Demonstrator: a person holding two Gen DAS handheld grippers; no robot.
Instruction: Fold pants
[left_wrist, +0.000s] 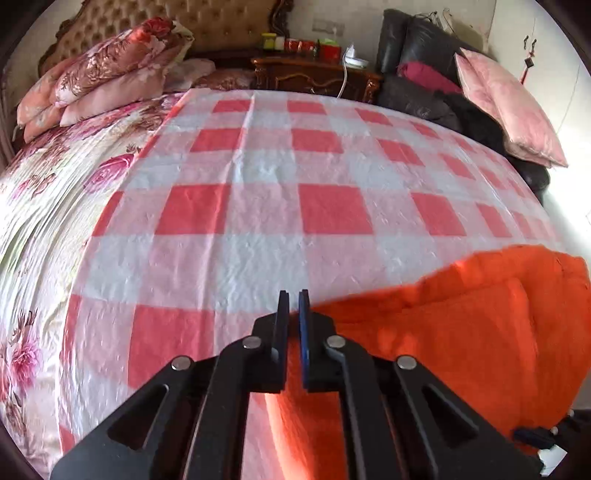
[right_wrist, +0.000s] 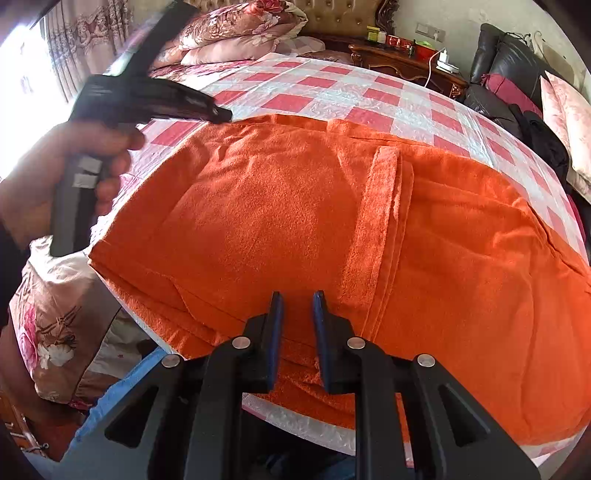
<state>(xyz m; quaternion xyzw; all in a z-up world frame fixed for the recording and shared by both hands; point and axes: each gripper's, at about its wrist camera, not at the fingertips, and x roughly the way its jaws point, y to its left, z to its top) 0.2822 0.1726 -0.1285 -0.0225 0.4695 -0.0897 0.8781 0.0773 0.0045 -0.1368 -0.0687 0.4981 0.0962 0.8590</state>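
Observation:
The orange fleece pants (right_wrist: 295, 206) lie folded on the red-and-white checked sheet (left_wrist: 258, 166) at the bed's near edge. In the left wrist view the pants (left_wrist: 443, 332) fill the lower right. My left gripper (left_wrist: 293, 295) sits at the pants' left far corner, its jaws nearly closed with orange fabric between the fingers. In the right wrist view the left gripper (right_wrist: 221, 114) shows at that corner, held by a hand. My right gripper (right_wrist: 298, 295) hovers over the pants' near edge, jaws slightly apart, holding nothing.
Floral pillows (left_wrist: 103, 74) are stacked at the bed's head on a floral quilt (left_wrist: 37, 221). A wooden nightstand (left_wrist: 314, 74) stands behind the bed. A black sofa (left_wrist: 424, 55) with a pink cushion (left_wrist: 509, 110) stands at the right.

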